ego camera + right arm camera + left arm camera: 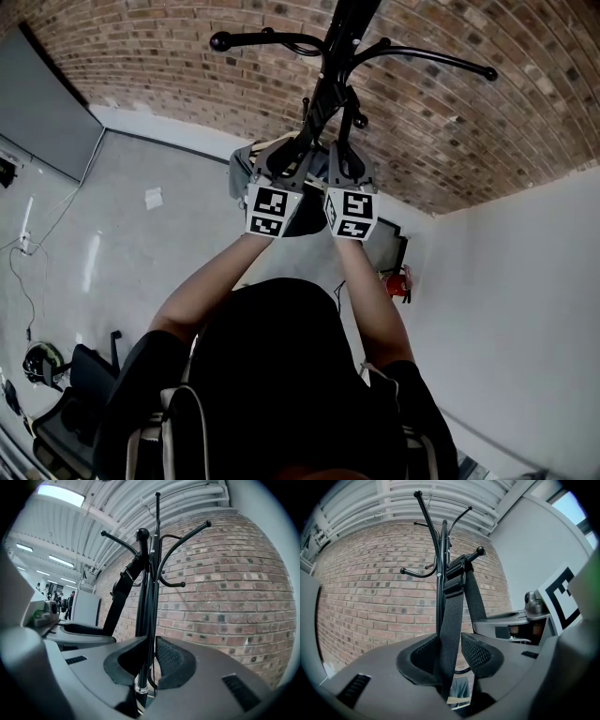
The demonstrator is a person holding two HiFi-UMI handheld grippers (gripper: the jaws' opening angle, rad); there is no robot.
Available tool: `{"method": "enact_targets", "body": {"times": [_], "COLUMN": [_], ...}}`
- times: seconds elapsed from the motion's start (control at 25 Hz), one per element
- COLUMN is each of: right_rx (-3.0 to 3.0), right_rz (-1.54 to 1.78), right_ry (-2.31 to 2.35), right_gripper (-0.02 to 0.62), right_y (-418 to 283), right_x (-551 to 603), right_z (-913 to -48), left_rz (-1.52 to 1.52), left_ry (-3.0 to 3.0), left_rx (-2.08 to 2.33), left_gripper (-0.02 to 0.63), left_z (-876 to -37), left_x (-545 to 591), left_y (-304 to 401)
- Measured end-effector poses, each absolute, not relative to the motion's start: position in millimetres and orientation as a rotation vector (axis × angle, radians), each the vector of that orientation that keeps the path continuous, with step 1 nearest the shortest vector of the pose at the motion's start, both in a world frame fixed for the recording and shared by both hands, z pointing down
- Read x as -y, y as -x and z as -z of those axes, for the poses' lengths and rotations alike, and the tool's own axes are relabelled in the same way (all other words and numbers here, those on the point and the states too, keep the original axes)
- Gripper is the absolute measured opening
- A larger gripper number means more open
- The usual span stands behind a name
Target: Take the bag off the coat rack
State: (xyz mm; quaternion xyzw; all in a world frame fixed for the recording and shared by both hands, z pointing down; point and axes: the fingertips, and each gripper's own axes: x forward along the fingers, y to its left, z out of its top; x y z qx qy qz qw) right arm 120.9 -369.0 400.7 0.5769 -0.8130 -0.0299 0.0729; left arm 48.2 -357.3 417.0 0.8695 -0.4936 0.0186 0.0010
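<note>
A black coat rack (337, 56) stands against the brick wall. The bag (240, 173) is grey and hangs behind my two raised grippers. Its black webbing strap (452, 616) loops over a ball-tipped hook (478, 551) and runs down between the left gripper's (452, 654) pads, which are shut on it. In the right gripper view the same strap (123, 590) drops toward the left gripper. The right gripper (151, 660) has its pads almost together with nothing held. The rack's pole (143, 597) shows behind the narrow slit. In the head view the left gripper (286, 155) and the right gripper (342, 150) flank the pole.
A brick wall (469, 122) is behind the rack and a white wall (525, 300) is to the right. A red fire extinguisher (398, 281) stands at the corner. A dark chair (80, 380), cables (23, 248) and a paper (153, 197) lie on the floor at left.
</note>
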Motion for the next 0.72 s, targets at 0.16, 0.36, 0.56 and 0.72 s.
{"method": "enact_targets", "body": {"times": [0.16,0.36,0.56,0.72], "right_rx": [2.459,2.451,2.449,2.441], "right_rz": [0.078,0.084,0.077,0.083], "right_ry": [-1.741,-1.725,-1.727,-1.737], "right_gripper": [0.044,0.023,0.021,0.021], "right_y": [-127,-126,-128,-131], "right_x": [372,368,365,361], "right_z": [-397,-399,-397,-395], "left_rz": [-0.055,-0.071,-0.085,-0.077], "left_ry": [-2.733,-2.717,-2.721,-2.711], "left_rx": [1.555,1.558,1.553,1.56], "left_gripper": [0.153,0.11,0.025,0.023], "left_z": [-418,-419,-418,-415], "left_x": [362,362,361,357], "left_y": [-51,-48,-47,-43]}}
